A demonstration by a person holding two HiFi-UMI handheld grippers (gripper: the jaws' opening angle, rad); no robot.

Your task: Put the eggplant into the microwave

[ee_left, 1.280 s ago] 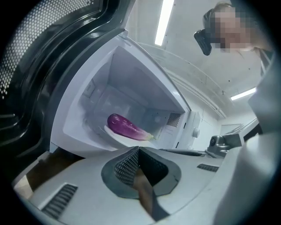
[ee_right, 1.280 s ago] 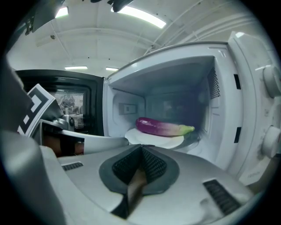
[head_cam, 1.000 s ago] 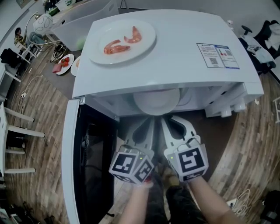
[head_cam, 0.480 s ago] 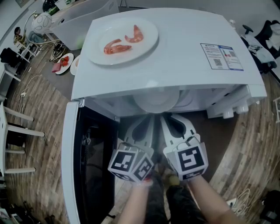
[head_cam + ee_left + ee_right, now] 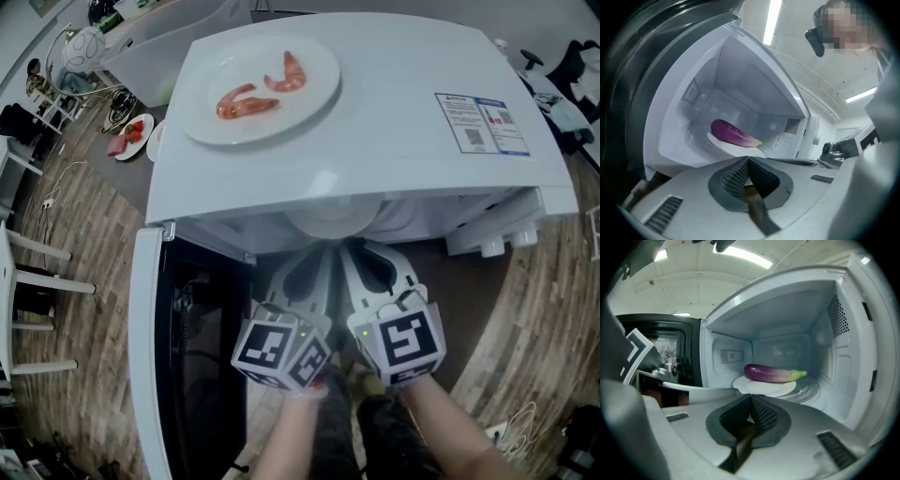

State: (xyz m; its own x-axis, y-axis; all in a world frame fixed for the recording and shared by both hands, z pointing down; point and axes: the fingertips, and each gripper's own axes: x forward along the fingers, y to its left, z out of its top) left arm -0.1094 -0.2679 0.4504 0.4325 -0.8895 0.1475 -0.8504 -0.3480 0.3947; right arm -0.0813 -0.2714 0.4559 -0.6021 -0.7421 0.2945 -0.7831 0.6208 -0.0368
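A purple eggplant [image 5: 732,132] [image 5: 771,373] with a green stem lies on a white plate [image 5: 764,386] [image 5: 330,221] inside the open white microwave [image 5: 375,131]. Both grippers hover side by side just in front of the opening, clear of the eggplant. My left gripper [image 5: 746,161] [image 5: 317,255] is shut with nothing between its jaws. To its right, my right gripper [image 5: 751,401] [image 5: 354,253] is shut and empty too. From the head view the eggplant is hidden under the microwave's top.
The microwave door [image 5: 150,356] stands swung open at the left. A white plate [image 5: 260,82] with two shrimp rests on the microwave's top. A control knob panel [image 5: 492,239] sits at the right. White chairs [image 5: 28,272] and wooden floor lie to the left.
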